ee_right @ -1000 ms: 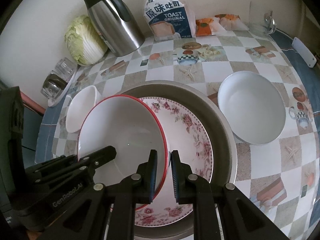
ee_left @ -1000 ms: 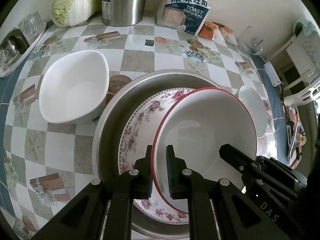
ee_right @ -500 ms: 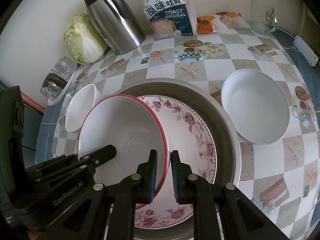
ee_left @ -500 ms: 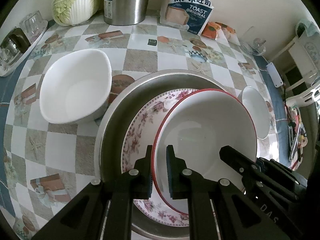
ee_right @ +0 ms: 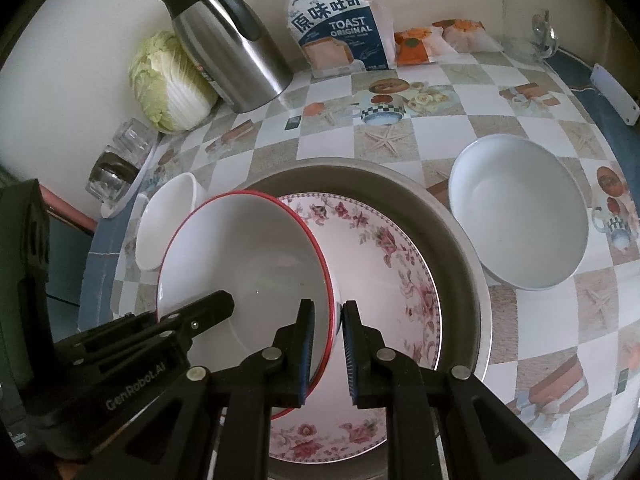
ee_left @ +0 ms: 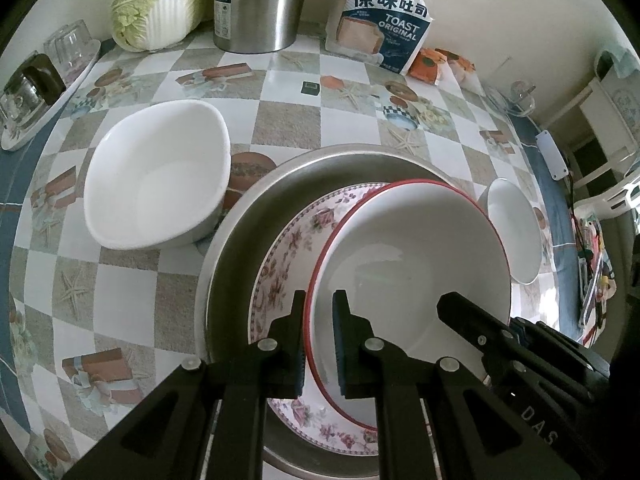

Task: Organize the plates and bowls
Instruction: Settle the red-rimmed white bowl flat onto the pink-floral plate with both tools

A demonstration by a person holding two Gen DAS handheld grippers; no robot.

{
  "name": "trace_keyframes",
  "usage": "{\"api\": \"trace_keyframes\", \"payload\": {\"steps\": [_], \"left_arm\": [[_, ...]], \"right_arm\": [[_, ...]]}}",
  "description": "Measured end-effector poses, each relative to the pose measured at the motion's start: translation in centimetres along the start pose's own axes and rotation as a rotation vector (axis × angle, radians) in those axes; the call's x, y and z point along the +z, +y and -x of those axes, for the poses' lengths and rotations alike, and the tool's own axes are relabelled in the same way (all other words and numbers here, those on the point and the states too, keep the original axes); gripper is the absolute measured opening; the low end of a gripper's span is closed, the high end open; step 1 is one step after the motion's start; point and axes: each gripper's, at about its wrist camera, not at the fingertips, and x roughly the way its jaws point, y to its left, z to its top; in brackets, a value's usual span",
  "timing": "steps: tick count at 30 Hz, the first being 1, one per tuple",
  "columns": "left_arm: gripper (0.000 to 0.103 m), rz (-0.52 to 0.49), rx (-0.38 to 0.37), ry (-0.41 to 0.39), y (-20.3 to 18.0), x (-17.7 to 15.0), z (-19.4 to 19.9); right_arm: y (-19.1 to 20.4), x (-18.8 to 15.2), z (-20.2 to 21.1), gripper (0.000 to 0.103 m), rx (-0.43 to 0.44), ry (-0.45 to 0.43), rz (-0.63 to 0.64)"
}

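The red-rimmed bowl (ee_left: pixel 412 256) is glazed ceramic by its look: glossy and smooth, with soft reflections inside. The floral plate (ee_right: pixel 384 264) under it has the same glazed sheen. The basin (ee_right: pixel 448 232) around both is brushed metal with a dull, satin finish. The white bowl (ee_left: pixel 156 176) at 10 o'clock in the left view is glossy and smooth. The tablecloth (ee_left: pixel 132 284) looks like printed vinyl, smooth with a light sheen. The flask (ee_right: pixel 228 48) at 12 o'clock is polished steel with a black plastic lid. The toast bag (ee_right: pixel 336 28) is crinkled glossy film. The gripper fingers (ee_right: pixel 296 344) are matt black plastic.
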Motion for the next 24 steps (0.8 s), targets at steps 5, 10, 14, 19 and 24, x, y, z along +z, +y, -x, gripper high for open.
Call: {"api": "trace_keyframes", "payload": {"steps": [5,10,14,19,24], "left_arm": [[0.010,0.002,0.003,-0.001,-0.02,-0.03,0.05],[0.010,-0.001,0.004,0.001,-0.07,0.02,0.00],[0.010,0.003,0.000,0.003,-0.17,0.02,-0.06],[0.010,0.002,0.003,0.014,-0.30,-0.04,-0.38],[0.010,-0.002,0.009,0.022,-0.32,-0.10,-0.55]], "right_arm": [[-0.01,0.03,-0.05,0.016,0.005,-0.004,-0.003],[-0.23,0.08,-0.10,0.016,0.014,-0.004,-0.009],[-0.21,0.06,-0.09,0.016,0.014,-0.004,-0.008],[-0.30,0.02,-0.19,0.016,0.019,0.003,-0.014],[-0.38,0.00,-0.22,0.016,0.021,0.004,-0.016]]}}
